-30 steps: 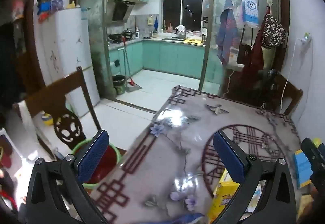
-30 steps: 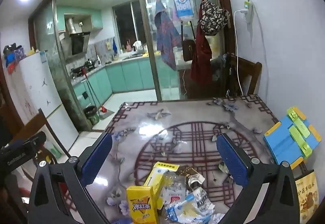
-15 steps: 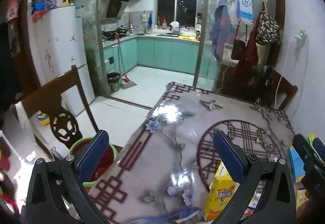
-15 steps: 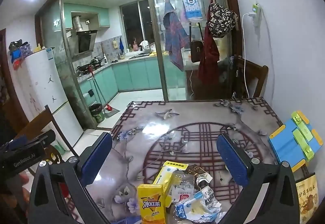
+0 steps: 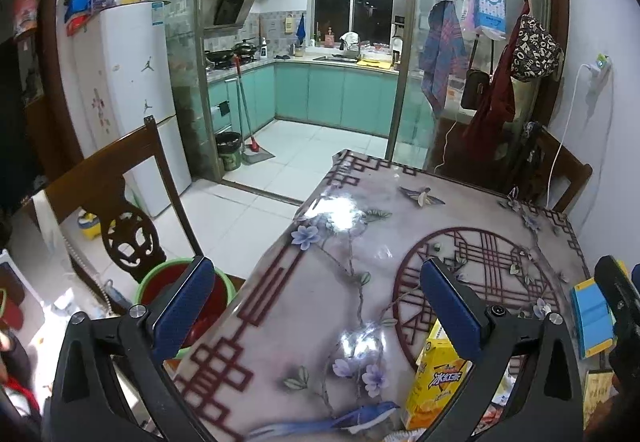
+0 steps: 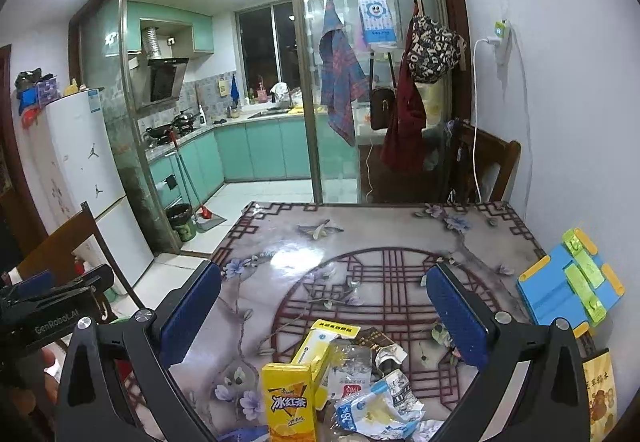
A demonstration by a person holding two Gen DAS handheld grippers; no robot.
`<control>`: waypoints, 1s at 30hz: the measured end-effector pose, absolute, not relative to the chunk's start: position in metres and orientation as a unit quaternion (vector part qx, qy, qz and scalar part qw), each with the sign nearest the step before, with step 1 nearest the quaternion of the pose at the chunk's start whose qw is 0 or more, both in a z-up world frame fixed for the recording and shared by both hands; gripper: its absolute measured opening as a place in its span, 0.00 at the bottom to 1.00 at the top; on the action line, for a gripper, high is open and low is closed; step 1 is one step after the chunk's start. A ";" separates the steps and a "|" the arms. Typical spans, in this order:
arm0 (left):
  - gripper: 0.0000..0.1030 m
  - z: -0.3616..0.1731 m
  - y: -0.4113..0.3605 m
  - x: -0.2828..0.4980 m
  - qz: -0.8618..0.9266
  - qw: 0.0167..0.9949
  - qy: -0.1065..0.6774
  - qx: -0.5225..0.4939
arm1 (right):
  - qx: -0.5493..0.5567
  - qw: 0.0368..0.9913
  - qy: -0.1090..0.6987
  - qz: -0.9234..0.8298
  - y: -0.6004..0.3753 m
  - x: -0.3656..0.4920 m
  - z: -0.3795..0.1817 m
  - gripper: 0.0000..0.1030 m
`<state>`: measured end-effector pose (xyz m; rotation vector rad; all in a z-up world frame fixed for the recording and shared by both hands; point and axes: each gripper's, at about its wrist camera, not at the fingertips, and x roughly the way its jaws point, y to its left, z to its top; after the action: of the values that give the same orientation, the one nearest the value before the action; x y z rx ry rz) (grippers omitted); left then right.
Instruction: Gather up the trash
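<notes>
Both views have risen over the last second — the trash pile [image 6: 360, 382] with its yellow iced-tea carton [image 6: 289, 402] sits untouched on the table [image 6: 380, 242], below the wide-open right gripper [image 6: 324, 316], left gripper [image 5: 316, 306] likewise spread and empty, so collecting hasn't started.

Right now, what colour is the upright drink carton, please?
Yellow carton, clearest in the right wrist view.

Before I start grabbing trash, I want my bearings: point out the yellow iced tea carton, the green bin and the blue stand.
yellow iced tea carton [image 6: 289, 402], right wrist view, front face.
green bin [image 5: 160, 276], left wrist view, rim.
blue stand [image 6: 554, 292], right wrist view, blue panel.
</notes>
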<state>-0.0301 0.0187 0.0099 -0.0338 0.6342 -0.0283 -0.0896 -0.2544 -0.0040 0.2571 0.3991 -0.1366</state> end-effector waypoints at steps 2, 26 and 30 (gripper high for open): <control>1.00 0.009 0.017 -0.027 -0.013 0.950 0.313 -0.015 | 0.120 0.971 0.193 -0.069 -0.252 -0.090 -0.002 1.00; 1.00 0.006 0.016 -0.026 -0.013 0.948 0.318 -0.005 | 0.108 0.974 0.186 -0.065 -0.248 -0.095 -0.001 1.00; 1.00 0.005 0.019 -0.027 -0.010 0.948 0.318 -0.005 | 0.108 0.975 0.186 -0.061 -0.247 -0.096 0.001 1.00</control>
<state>-0.0269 0.0188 0.0047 -0.0103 0.6474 -0.0198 -0.0956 -0.2467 0.0005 0.2187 0.3756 -0.1222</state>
